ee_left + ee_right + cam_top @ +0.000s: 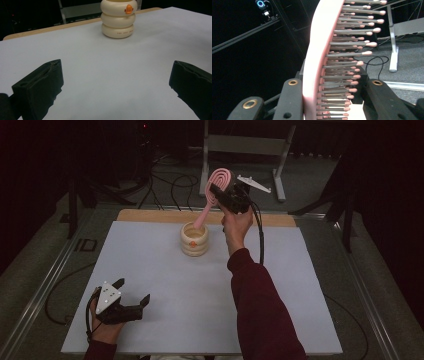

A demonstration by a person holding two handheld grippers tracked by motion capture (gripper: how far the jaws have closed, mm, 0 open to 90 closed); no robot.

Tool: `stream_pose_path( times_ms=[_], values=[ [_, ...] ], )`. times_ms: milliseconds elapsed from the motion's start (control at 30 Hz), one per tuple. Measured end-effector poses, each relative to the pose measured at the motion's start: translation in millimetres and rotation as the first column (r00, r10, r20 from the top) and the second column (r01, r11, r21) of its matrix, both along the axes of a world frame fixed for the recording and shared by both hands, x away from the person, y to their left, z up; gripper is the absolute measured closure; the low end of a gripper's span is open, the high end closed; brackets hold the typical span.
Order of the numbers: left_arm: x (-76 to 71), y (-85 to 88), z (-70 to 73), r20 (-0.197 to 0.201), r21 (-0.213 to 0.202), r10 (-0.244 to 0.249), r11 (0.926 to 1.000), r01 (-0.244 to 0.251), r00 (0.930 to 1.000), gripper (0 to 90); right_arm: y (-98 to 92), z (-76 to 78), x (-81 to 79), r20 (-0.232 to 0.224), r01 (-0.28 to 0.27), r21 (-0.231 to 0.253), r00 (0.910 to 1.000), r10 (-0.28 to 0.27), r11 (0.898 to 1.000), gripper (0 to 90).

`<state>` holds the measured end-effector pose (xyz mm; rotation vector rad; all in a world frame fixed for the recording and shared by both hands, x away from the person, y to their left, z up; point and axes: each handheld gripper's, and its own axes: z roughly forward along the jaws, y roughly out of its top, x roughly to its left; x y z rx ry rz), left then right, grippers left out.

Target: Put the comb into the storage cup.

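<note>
Already the pink hairbrush [216,190] stood tilted, handle tip inside the cream ringed holder [194,239], head clamped in the right gripper [227,195] – a slanted push could probably tip that holder. Left gripper [131,301] rested open and empty on the white table [165,285].

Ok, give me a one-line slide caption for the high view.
Right gripper holds a pink oval hairbrush, handle down in a cream ribbed holder; left gripper rests open.
</note>
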<state>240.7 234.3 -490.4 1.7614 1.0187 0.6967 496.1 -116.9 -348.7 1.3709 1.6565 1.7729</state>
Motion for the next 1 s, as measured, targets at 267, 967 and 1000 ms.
stream_pose_path(
  times_ms=[267,967,1000],
  values=[
    [-0.2,0.3,0.1,0.002,-0.004,0.0,1.0,0.0,1.0,0.0,4.0,-2.7,0.1,0.003,0.005,-0.023,1.0,-0.005,1.0,64.3],
    [-0.5,-0.4,0.1,0.002,-0.006,-0.001,1.0,0.001,1.0,0.0,12.8,-13.1,1.8,-0.002,0.005,-0.036,1.0,-0.005,0.999,64.2],
    [-0.5,-0.1,0.1,0.002,-0.008,-0.001,1.0,0.001,1.0,0.0,13.5,-14.2,2.0,-0.005,0.001,-0.035,1.0,-0.001,0.999,64.2]
  ],
)
